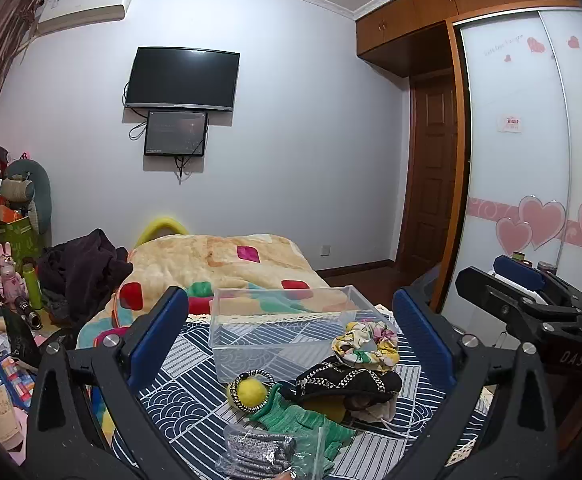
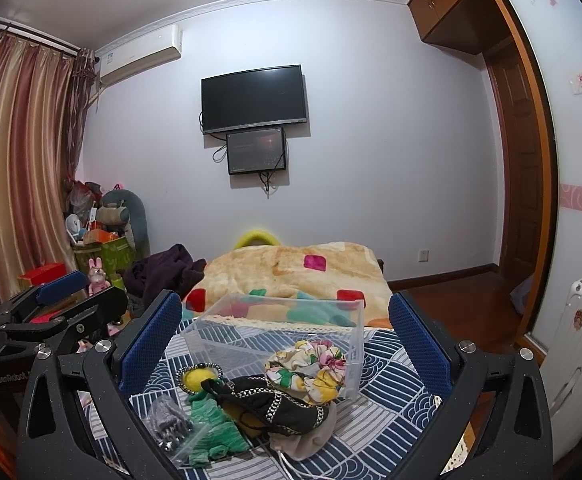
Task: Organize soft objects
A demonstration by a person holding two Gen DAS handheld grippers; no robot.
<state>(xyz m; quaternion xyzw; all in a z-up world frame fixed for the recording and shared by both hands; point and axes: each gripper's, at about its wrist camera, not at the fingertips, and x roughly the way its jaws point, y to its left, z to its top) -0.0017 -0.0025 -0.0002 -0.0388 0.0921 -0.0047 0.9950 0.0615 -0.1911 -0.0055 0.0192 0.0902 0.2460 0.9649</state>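
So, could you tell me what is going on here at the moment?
A person holds a gripper in each hand over a patterned cloth. Both the left gripper and the right gripper are open and hold nothing. A clear plastic box stands there with nothing visible inside. In front of it lie a floral scrunchie, a black pouch, a yellow ball and a green knit piece, none sorted yet.

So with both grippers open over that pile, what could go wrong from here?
The black chain-trimmed piece overlaps the green knit and beige drawstring bag, so a grab may drag neighbours along. The floral scrunchie leans on the light clear bin, which could slide if nudged.
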